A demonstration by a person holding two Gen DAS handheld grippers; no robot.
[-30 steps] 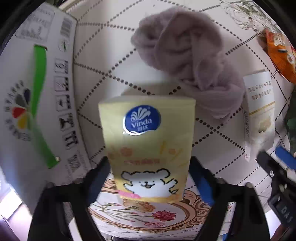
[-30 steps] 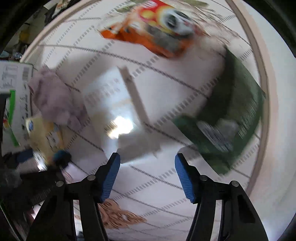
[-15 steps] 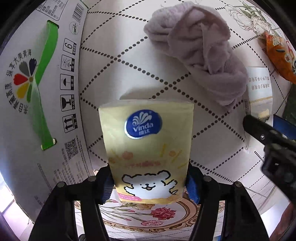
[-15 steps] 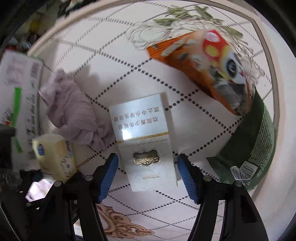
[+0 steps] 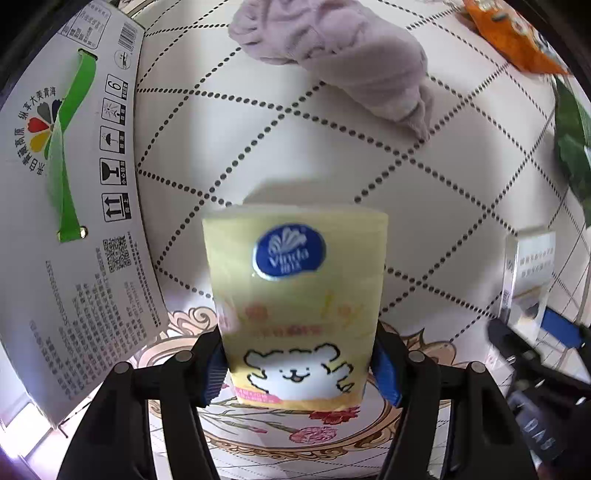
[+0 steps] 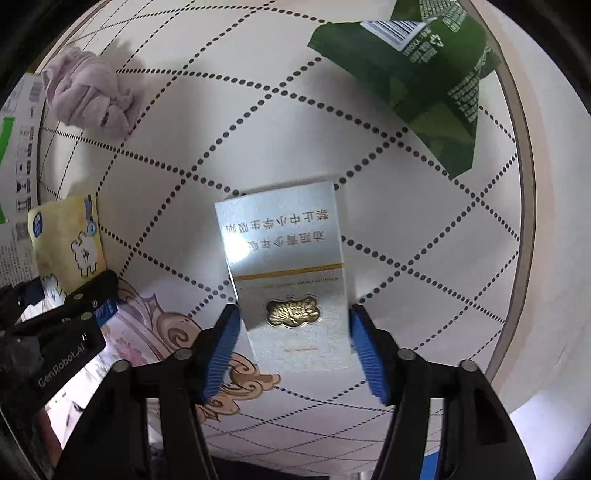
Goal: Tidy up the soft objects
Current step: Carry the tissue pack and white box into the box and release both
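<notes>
My left gripper [image 5: 299, 363] is shut on a yellow Vinda tissue pack [image 5: 295, 291], its blue pads pressing both sides; the pack also shows in the right wrist view [image 6: 64, 242]. A crumpled mauve towel [image 5: 343, 51] lies beyond it on the round table [image 5: 258, 147] and shows in the right wrist view [image 6: 88, 92]. My right gripper [image 6: 293, 341] is open, its fingers on either side of a flat white box with a gold emblem [image 6: 288, 273], not squeezing it. That box shows at the right in the left wrist view [image 5: 528, 266].
A white cardboard box with a green strap [image 5: 70, 177] stands at the left. A green snack bag [image 6: 424, 74] and an orange snack bag [image 5: 513, 33] lie toward the table's far right edge [image 6: 524, 221].
My right gripper swung over the table and came down around the white box. My left gripper closed on the tissue pack, and its view shifted slightly relative to the towel.
</notes>
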